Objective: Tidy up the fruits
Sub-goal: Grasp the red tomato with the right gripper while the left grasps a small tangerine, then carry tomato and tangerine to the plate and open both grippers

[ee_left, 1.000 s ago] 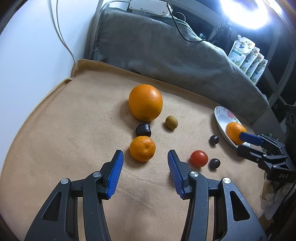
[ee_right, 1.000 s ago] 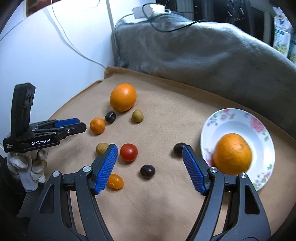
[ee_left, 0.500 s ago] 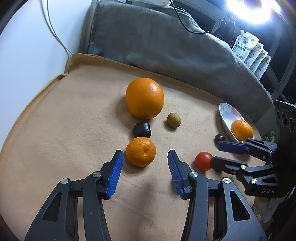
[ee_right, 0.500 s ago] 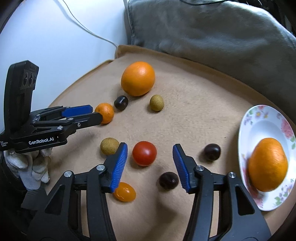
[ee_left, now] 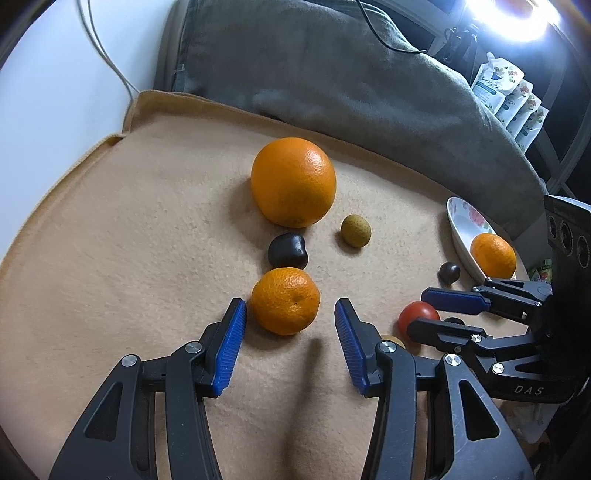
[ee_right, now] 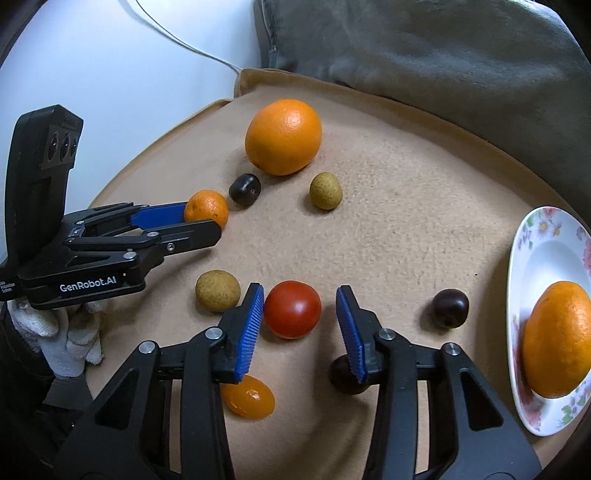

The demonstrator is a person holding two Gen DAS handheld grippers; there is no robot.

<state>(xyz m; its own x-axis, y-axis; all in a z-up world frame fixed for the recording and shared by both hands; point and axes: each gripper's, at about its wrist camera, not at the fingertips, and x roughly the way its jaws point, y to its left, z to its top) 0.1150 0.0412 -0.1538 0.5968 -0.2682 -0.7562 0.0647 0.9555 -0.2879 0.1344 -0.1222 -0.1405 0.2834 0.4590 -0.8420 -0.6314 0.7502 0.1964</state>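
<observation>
While my left tongs [ee_left: 290,332] gape empty around the firm, pebbly mandarin [ee_left: 285,301] lying between their tips, best pinched across its middle, my right tongs [ee_right: 300,317], equally wide and empty, straddle the smaller, slick, bruisable tomato [ee_right: 292,308], wanting gentler pressure.

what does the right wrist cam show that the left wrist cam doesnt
Only the right wrist view shows the small orange tomato and the whole brown longan beside the right tongs.

Only the left wrist view shows the pouches and the bright lamp.

Both show the big orange, the mandarin between the open left tongs, the red tomato, and the plate holding an orange.
</observation>
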